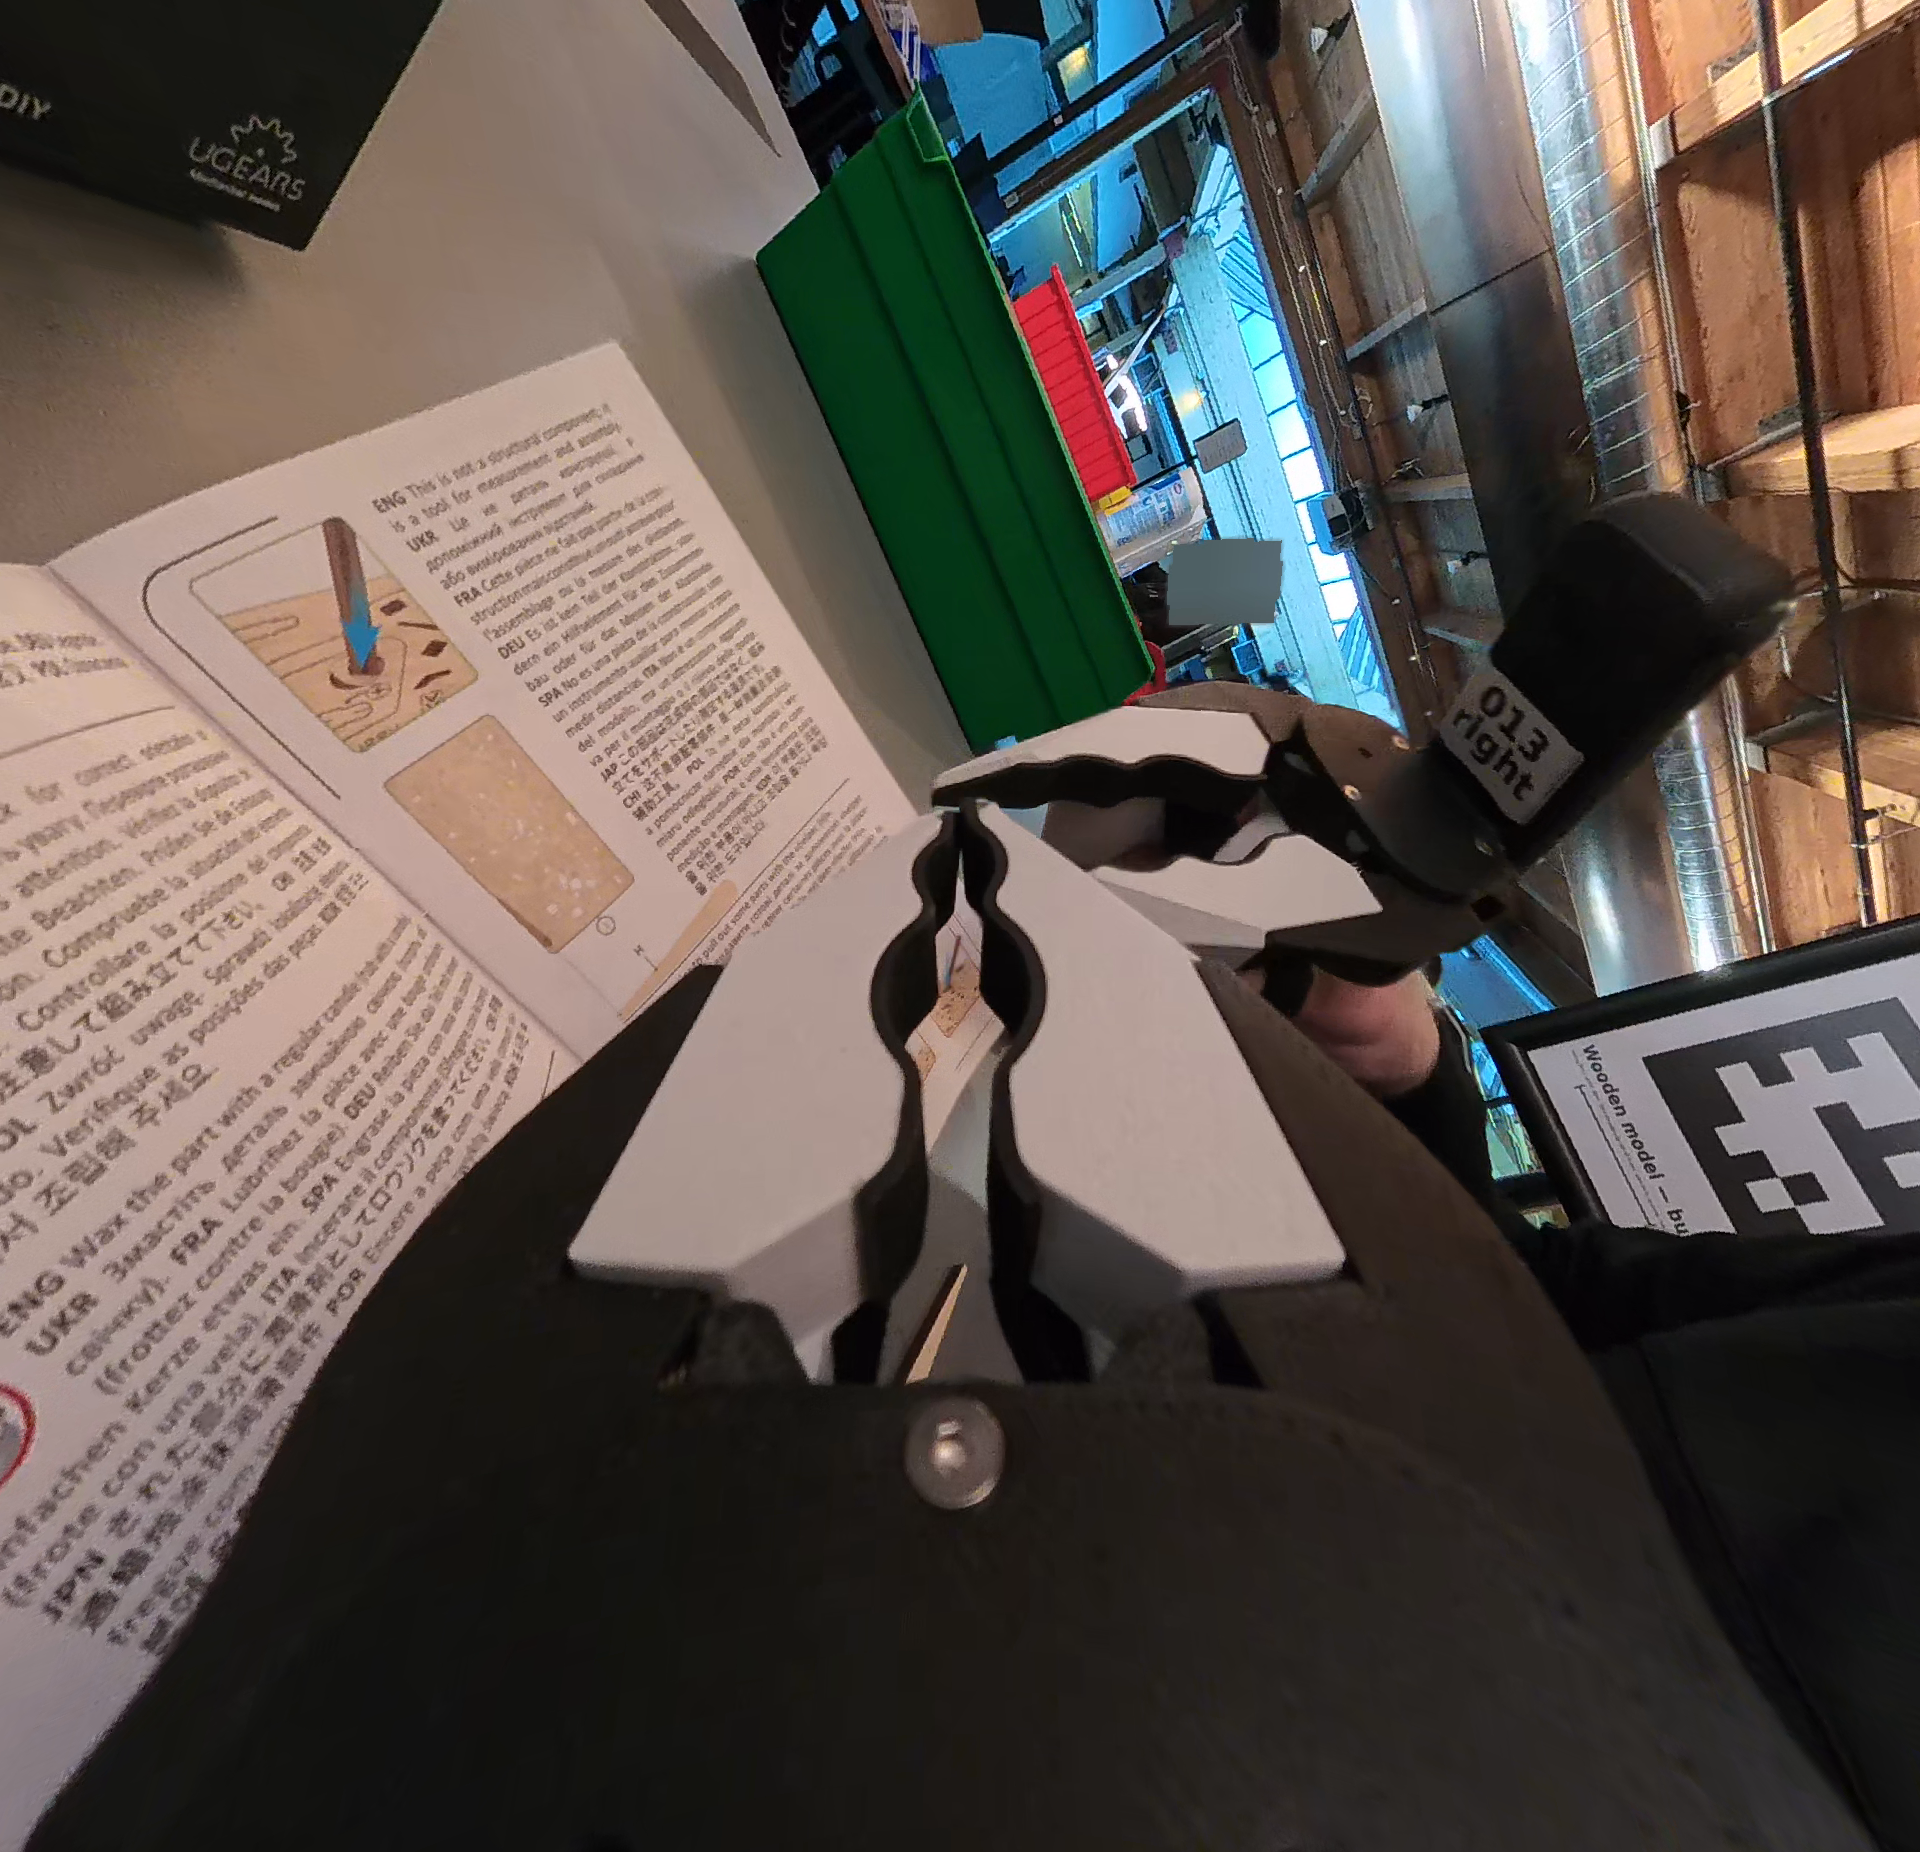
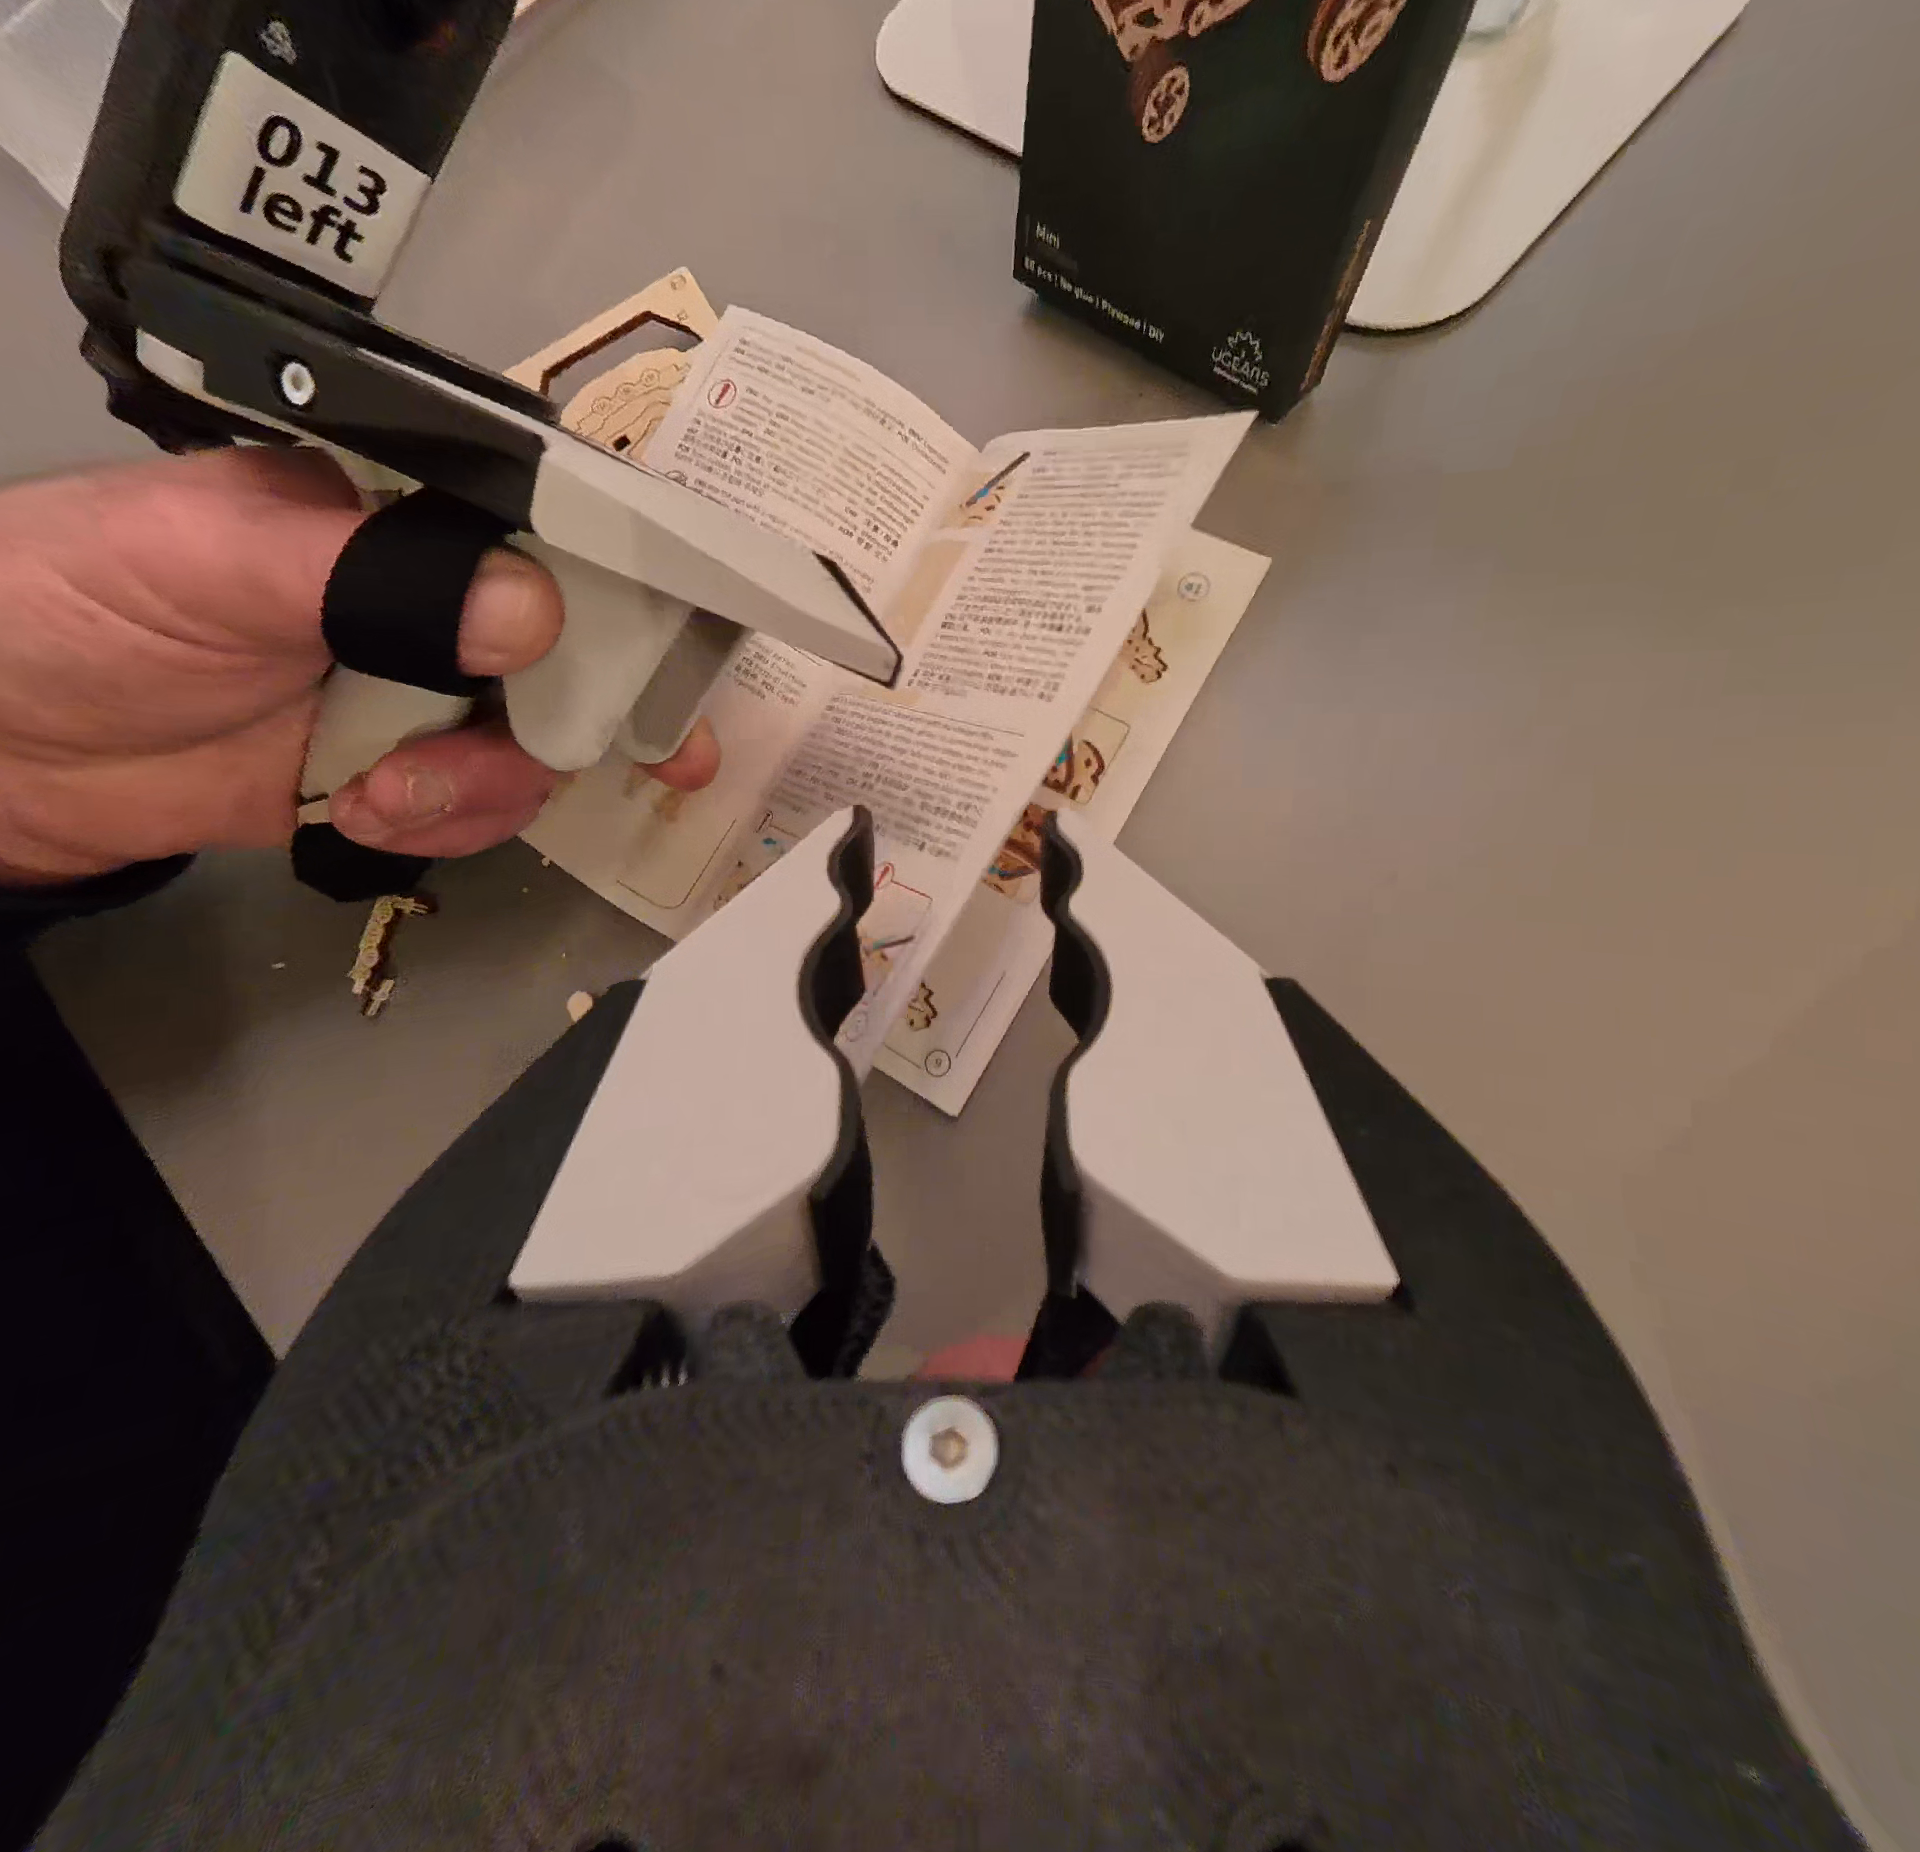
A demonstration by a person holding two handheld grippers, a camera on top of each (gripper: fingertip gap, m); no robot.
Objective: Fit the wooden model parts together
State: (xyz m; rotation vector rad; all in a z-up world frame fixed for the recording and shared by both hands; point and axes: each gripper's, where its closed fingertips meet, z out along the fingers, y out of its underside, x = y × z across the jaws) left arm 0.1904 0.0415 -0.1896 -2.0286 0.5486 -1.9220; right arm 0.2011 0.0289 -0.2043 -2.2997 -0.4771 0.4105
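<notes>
A: What is lying on the grey table point(image 2: 1558, 867)?

B: A matte paper booklet point(image 2: 831, 472) is lying open over a thin laser-cut wooden sheet point(image 2: 623, 348), with a small wooden piece point(image 2: 379, 945) sitting nearby (beside a dark glossy box point(image 2: 1195, 192)).

A: And the claws?

B: The left gripper point(image 1: 954, 815) is showing its 2 wavy black pads meeting at the tips, gripping nothing. The right gripper point(image 2: 951, 831) is standing wide open, a raised page passing between its fingers; the sheet is lying beyond both.
</notes>
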